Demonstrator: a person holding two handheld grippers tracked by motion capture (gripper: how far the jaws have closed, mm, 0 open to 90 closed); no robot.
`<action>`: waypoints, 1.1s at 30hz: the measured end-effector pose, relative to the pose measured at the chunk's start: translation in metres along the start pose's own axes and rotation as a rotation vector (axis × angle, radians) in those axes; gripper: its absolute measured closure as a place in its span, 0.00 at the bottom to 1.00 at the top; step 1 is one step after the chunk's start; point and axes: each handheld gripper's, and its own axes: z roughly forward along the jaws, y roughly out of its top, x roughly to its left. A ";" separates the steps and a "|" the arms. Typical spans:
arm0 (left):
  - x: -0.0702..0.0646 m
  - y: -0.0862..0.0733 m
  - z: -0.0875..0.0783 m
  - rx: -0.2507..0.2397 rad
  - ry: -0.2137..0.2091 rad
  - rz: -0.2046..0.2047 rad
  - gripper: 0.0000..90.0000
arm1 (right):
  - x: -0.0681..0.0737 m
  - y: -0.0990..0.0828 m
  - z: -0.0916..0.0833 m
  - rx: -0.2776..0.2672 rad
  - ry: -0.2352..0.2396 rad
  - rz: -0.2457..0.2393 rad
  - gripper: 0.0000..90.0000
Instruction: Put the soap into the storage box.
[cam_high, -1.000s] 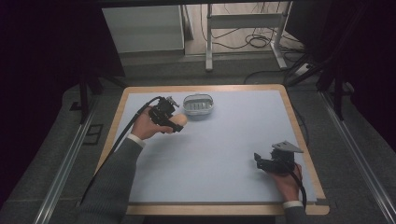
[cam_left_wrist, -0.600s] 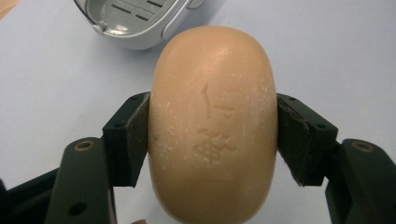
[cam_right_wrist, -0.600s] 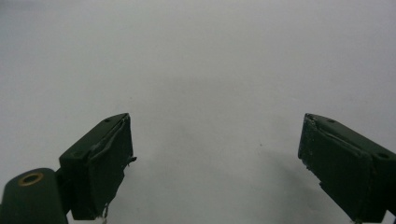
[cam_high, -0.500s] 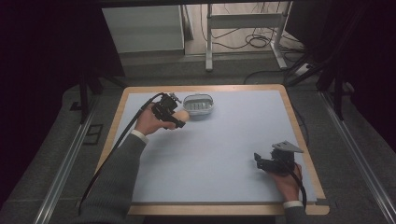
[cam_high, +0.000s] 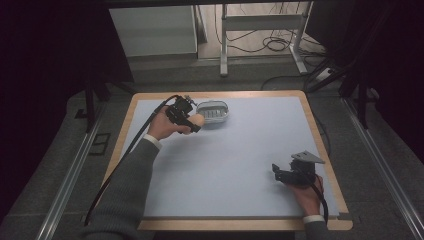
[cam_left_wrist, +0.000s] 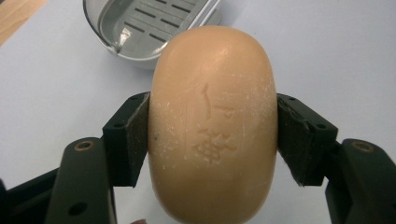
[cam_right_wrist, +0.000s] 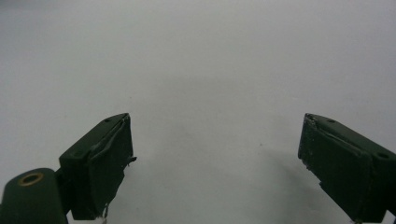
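Soap dish just ahead of left gripper, sole obstacle there. Mat between left gripper and right gripper bare; ahead of right gripper, open surface.

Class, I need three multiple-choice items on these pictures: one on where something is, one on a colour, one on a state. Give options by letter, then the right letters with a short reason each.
1. Where is the soap dish?
A. at the far side of the table, just past the left tool
B. beside the right tool
C. at the table's near edge

2. What colour is the bar of soap?
A. white
B. green
C. tan-orange

3. What state is the right tool in?
A. shut on the soap
B. open, holding nothing
C. shut on the dish

Answers:
1 A, the high view shows the dish by the far edge, next to the left tool.
2 C, the left gripper view shows a tan-orange bar between the jaws.
3 B, the right gripper view shows its jaws wide apart over the bare mat.
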 end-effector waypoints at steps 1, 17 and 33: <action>0.000 0.001 0.000 -0.001 -0.001 0.001 0.37 | 0.000 0.000 0.000 0.000 0.000 0.000 0.11; 0.008 0.015 0.004 -0.004 -0.004 0.001 0.37 | 0.000 0.000 0.000 -0.002 0.001 0.002 0.11; 0.011 0.036 0.012 0.006 -0.010 0.025 0.37 | 0.000 0.000 0.000 -0.001 0.001 -0.001 0.11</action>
